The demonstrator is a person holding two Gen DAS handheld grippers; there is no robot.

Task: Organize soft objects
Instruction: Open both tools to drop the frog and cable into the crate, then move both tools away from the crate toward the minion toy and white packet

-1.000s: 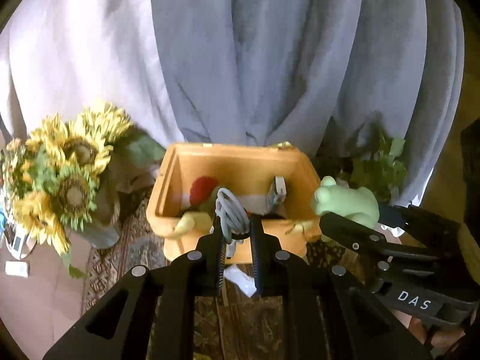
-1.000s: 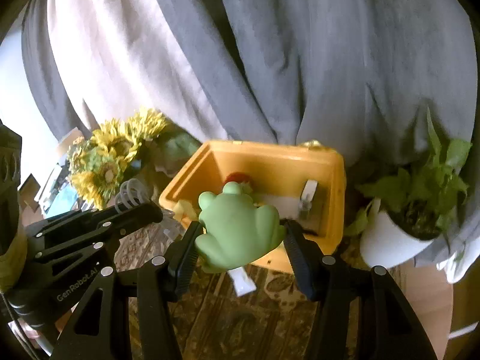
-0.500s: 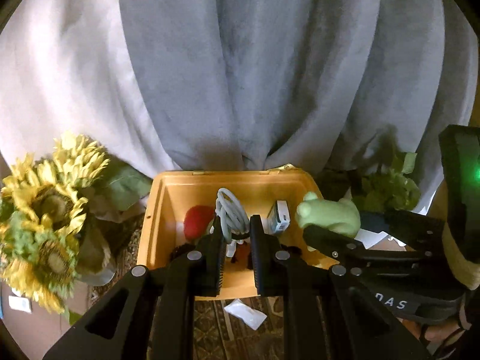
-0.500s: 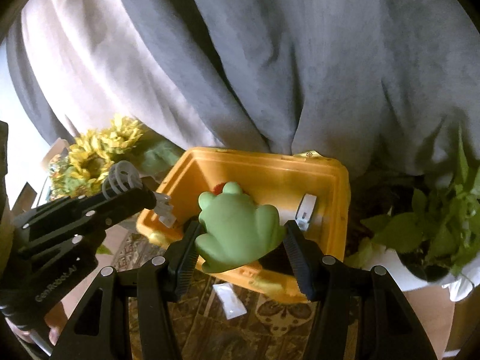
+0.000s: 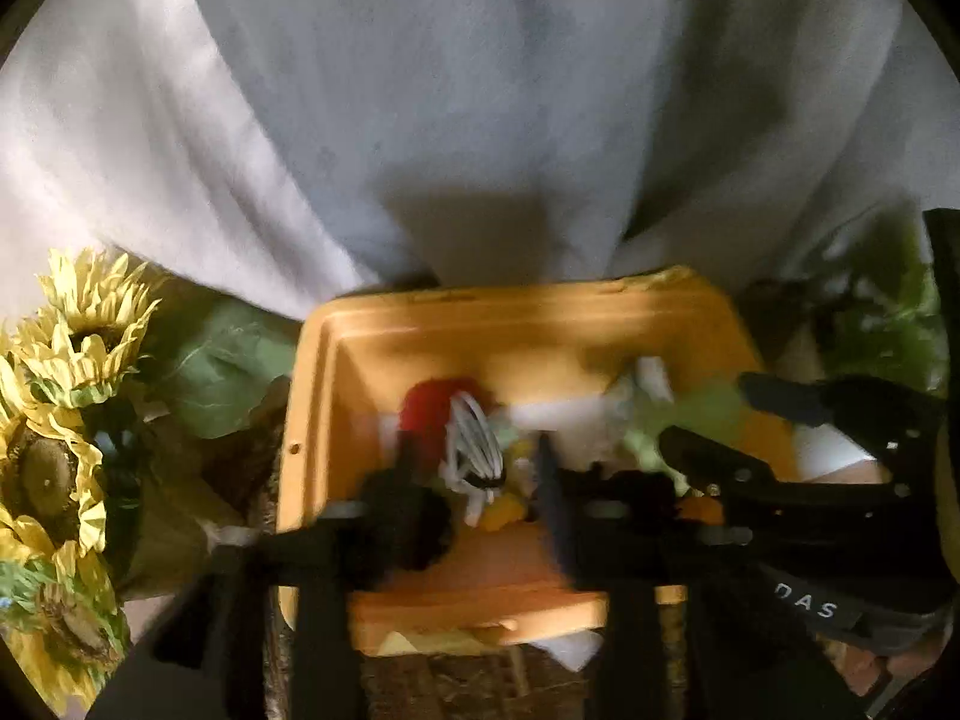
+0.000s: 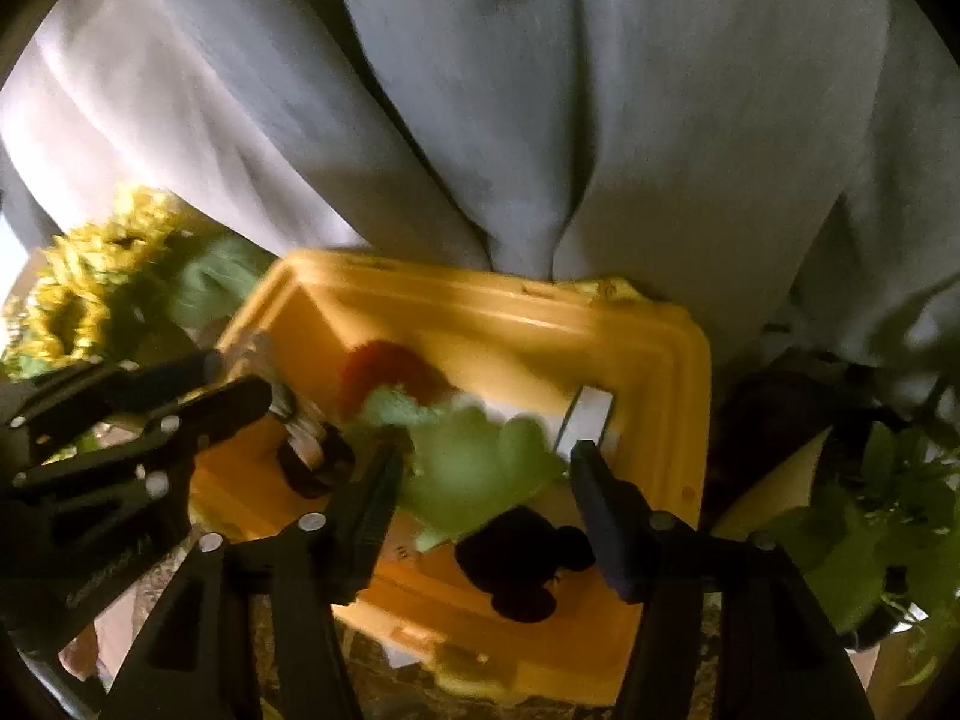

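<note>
Dropping both toys into the yellow bin [image 6: 678, 360] right now. Left gripper [image 5: 480, 468] opening, pads clear of the white coiled toy [image 5: 474, 450] sitting between the jaws, just above the bin floor. Right gripper [image 6: 483, 474] opening too, letting go of the green frog plush [image 6: 474, 474], blurry, between the jaws over the bin. Probably pulling both back up and out next, avoiding snagging anything. Reading "DAS" on the right gripper's body in the left view; other lettering too smeared.

Two black plastic two-finger grippers are seen. The left gripper [image 5: 477, 480] is fitted with ribbed pads and silver screws; white "DAS" lettering is carried by the right gripper [image 6: 483, 483].
</note>
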